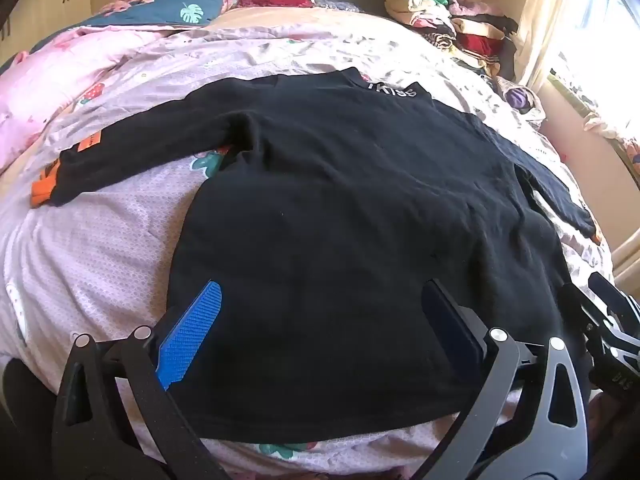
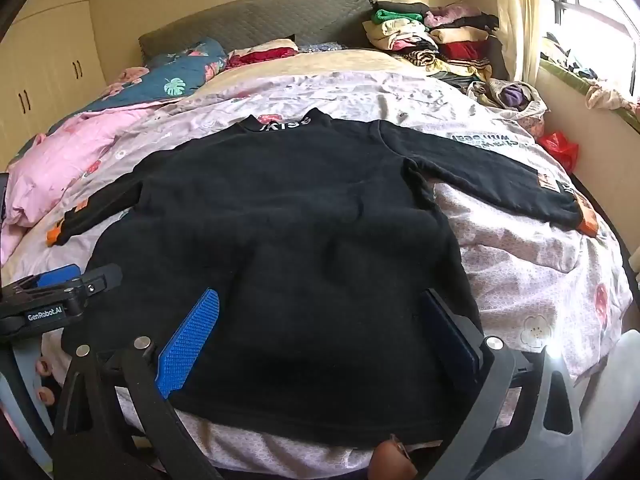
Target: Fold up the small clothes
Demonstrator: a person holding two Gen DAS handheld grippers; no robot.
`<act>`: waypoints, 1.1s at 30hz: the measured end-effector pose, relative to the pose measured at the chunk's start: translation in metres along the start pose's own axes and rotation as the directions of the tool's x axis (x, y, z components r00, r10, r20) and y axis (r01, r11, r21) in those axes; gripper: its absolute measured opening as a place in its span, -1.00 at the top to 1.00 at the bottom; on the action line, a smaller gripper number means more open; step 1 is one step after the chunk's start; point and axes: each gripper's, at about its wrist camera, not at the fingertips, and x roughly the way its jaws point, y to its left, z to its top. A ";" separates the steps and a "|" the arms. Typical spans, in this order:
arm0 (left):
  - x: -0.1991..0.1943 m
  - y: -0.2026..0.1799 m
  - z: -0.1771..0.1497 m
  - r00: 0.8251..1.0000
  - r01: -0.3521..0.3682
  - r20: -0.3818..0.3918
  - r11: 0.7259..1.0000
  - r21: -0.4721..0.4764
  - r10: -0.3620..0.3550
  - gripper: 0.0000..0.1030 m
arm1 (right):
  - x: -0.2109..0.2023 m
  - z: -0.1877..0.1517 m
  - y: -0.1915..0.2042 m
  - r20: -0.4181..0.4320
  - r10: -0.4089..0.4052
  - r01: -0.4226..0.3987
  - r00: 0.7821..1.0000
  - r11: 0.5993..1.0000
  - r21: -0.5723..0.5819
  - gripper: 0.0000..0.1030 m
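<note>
A small black sweatshirt (image 1: 340, 208) lies spread flat on the bed's pink floral duvet (image 1: 100, 240), neck toward the headboard with white lettering at the collar (image 1: 394, 90), hem nearest the cameras, and both sleeves stretched out to the sides, each ending in an orange cuff (image 1: 42, 188). It appears not yet folded.

The left hand-held gripper (image 1: 324, 320) hovers over the hem on the left side with its jaws spread wide and nothing between them; the right hand-held gripper (image 2: 324, 320) is likewise wide open and empty over the hem a little to the right. Whether the blue pads (image 2: 192, 344) touch the cloth cannot be told.

The risks seem to lie in the soft ground and the thick fabric. The duvet is loose and wrinkled, so a pinch at the hem may catch the duvet along with the sweatshirt and drag it up. A pinch that takes only the top layer would let the back layer sag and the fold go crooked. The two grippers sit close together, so they could knock each other, and lifting from two near points would leave the outer hem corners drooping. The far sleeve (image 2: 500, 176) reaches near the bed's edge and could slide off if the body is tugged.
</note>
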 end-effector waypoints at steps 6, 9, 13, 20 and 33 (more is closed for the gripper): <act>-0.001 0.003 -0.001 1.000 -0.005 -0.008 1.000 0.002 0.005 -0.82 | 0.001 0.000 -0.001 -0.004 0.007 -0.007 1.000 1.000 0.000 -0.92; -0.002 0.005 -0.001 1.000 -0.005 -0.012 1.000 0.004 0.005 -0.82 | -0.003 -0.001 -0.002 0.003 0.007 -0.007 1.000 1.000 -0.006 -0.92; -0.006 0.002 -0.001 1.000 -0.004 0.000 1.000 0.006 0.004 -0.82 | -0.003 -0.002 -0.003 0.004 0.005 -0.005 1.000 1.000 0.001 -0.92; -0.002 0.002 0.000 1.000 -0.007 0.000 1.000 0.008 0.007 -0.82 | -0.001 -0.001 0.004 0.003 -0.002 0.002 1.000 1.000 -0.013 -0.92; -0.006 0.001 0.003 1.000 0.003 0.004 1.000 0.004 -0.003 -0.82 | -0.001 -0.002 0.007 0.006 -0.008 0.008 1.000 1.000 -0.019 -0.92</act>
